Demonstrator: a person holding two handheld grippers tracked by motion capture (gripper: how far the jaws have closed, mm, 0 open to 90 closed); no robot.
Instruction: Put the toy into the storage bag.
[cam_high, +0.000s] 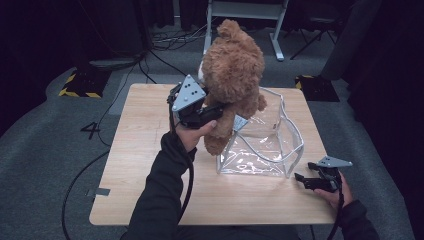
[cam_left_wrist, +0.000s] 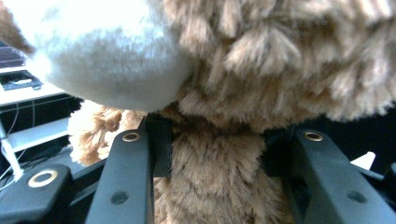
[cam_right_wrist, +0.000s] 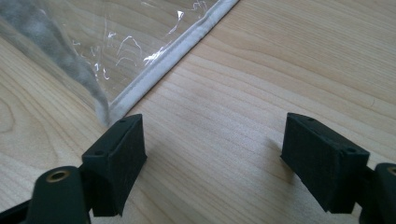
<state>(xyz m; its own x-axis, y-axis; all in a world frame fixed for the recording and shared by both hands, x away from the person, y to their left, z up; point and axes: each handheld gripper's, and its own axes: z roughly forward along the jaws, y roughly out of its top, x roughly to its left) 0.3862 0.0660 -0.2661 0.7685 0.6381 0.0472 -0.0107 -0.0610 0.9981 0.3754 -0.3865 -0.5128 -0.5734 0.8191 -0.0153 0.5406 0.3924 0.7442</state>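
Brown plush bear (cam_high: 232, 70) is clamped by the left gripper (cam_high: 212, 111) above the clear bag (cam_high: 265, 145) for loading, while the right gripper (cam_high: 302, 179) is rested open near the desk's (cam_high: 150, 190) right edge.

brown teddy bear (cam_high: 232, 70) with white muzzle; clear bag (cam_high: 265, 142), grey-trimmed; pale wood table (cam_high: 150, 165); black fingers (cam_right_wrist: 116, 158).

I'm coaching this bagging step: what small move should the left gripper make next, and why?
Probably carry the teddy bear a little rightward over the clear bag mouth, then lower it. The left gripper is clamped on the bear's body, its legs hanging by the bag's near-left rim, while the right gripper rests open on the table.
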